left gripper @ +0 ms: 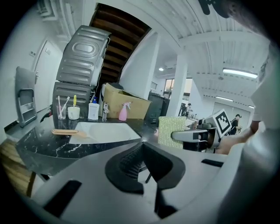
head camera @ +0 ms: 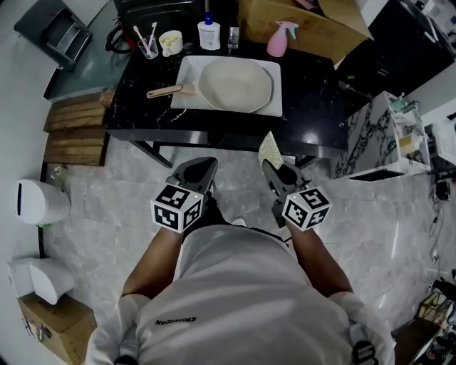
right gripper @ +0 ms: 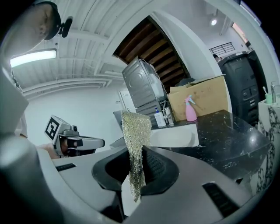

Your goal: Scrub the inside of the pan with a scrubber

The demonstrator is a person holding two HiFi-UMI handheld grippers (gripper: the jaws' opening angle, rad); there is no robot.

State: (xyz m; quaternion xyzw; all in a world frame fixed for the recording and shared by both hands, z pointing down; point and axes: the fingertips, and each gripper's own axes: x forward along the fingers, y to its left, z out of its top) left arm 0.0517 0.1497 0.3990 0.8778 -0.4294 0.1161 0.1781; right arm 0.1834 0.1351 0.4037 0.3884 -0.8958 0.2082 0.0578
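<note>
A cream pan [head camera: 235,84] with a wooden handle [head camera: 165,91] lies in a white tray [head camera: 187,71] on the black table [head camera: 313,100]. Both grippers hang over the floor in front of the table, short of the pan. My left gripper [head camera: 206,165] is shut with nothing between its jaws [left gripper: 142,146]. My right gripper [head camera: 268,165] is shut on a flat, glittery mesh scrubber [head camera: 269,148], which stands up out of the jaws [right gripper: 136,135]. In the left gripper view the scrubber [left gripper: 171,130] shows to the right, and the tray [left gripper: 105,131] lies ahead.
Along the table's far edge stand a glass of toothbrushes [head camera: 147,44], a mug [head camera: 170,41], a white bottle [head camera: 209,32], a pink spray bottle [head camera: 278,39] and a cardboard box [head camera: 306,21]. Wooden pallets [head camera: 71,132] lie at the left, a marble-patterned cabinet [head camera: 377,135] stands at the right.
</note>
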